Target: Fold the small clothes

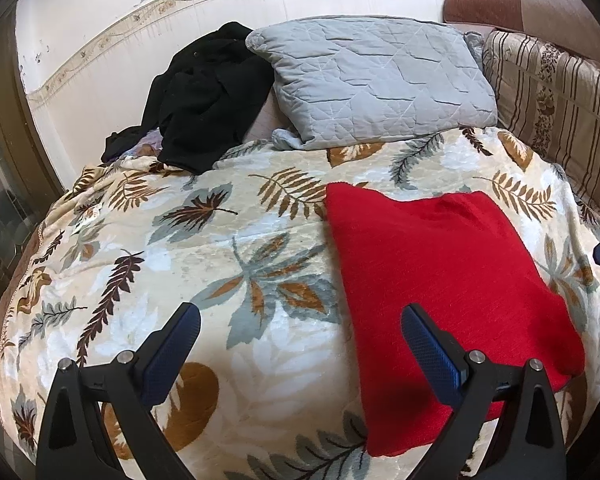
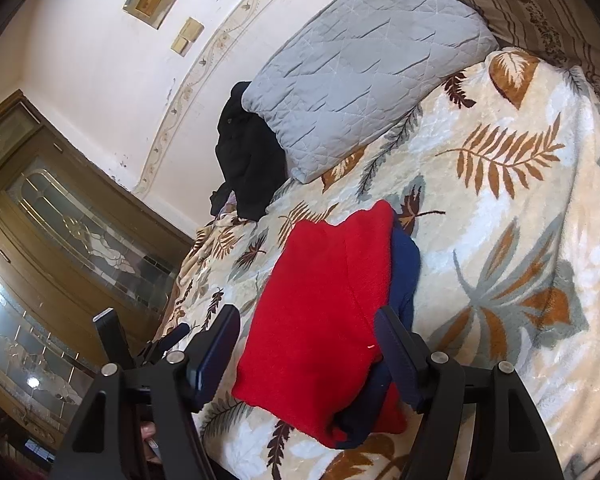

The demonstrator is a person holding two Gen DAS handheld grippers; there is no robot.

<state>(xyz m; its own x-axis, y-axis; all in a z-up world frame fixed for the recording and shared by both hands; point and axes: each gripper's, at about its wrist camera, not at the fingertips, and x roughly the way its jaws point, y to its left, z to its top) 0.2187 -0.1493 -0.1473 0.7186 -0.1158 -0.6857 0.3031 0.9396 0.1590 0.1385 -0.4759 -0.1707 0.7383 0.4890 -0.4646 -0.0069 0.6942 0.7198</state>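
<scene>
A red knitted garment [image 1: 440,280] lies folded into a rough rectangle on the leaf-patterned blanket [image 1: 160,248], right of centre in the left wrist view. In the right wrist view the same red garment [image 2: 320,312] has a navy blue layer [image 2: 404,264] showing along its right edge and under its near end. My left gripper [image 1: 300,320] hovers open over the blanket, its right finger above the garment's near left part, nothing between the pads. My right gripper [image 2: 306,340] is open and straddles the garment's near end; its left pad stands clear of the cloth and its right pad overlaps the navy edge.
A grey quilted pillow [image 1: 376,80] and a heap of black clothing [image 1: 208,96] lie at the head of the bed against the wall. A striped floral cushion [image 1: 560,100] lines the right side. A wooden cabinet with glass doors [image 2: 60,220] stands beyond the bed's left edge.
</scene>
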